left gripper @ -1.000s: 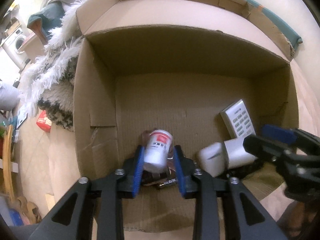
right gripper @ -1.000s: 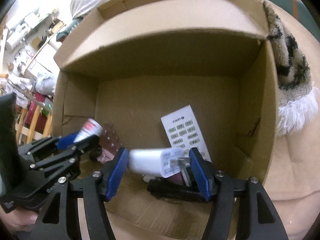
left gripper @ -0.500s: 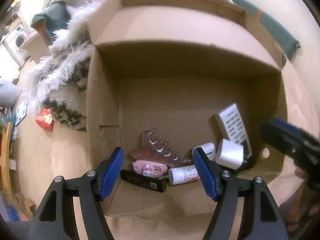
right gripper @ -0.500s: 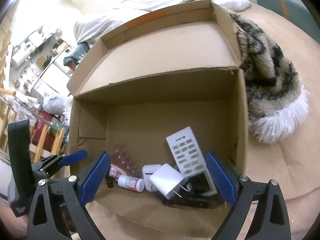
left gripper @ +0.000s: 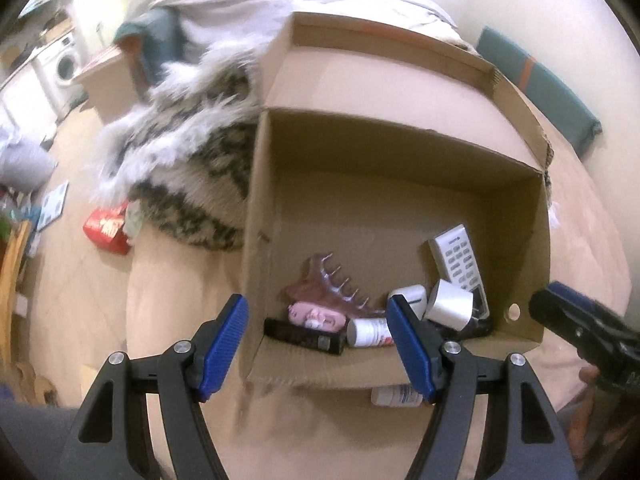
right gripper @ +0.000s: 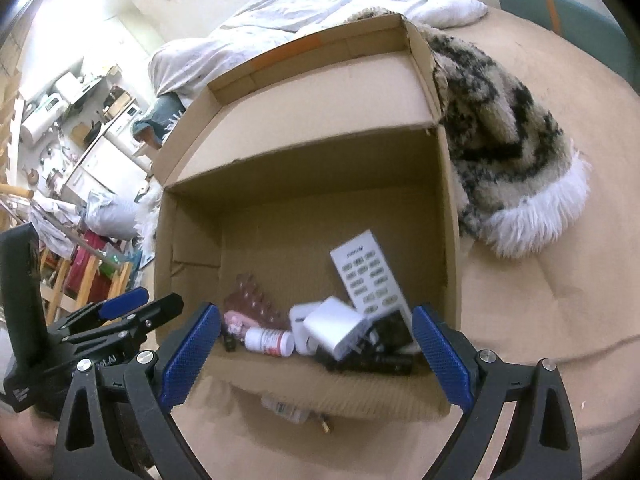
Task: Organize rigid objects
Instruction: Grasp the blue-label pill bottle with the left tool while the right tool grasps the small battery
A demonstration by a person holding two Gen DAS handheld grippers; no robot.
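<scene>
White plastic bottle [left gripper: 396, 395] lies on its side outside the brown cardboard box [left gripper: 256, 240], just below the empty, spread left gripper [left gripper: 320, 344]; right gripper [right gripper: 316, 356], also wide and empty, hangs farther off.

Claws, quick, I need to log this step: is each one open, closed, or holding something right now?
Left claw: open, holding nothing; its jaws have just been opening.
Right claw: open wide, holding nothing; its jaws have just been opening.

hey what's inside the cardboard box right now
Along the cardboard box's near wall: a white remote, a white charger, a small pill bottle, a brown hair claw, a pink item and dark objects. What lies beneath the charger is covered.
</scene>
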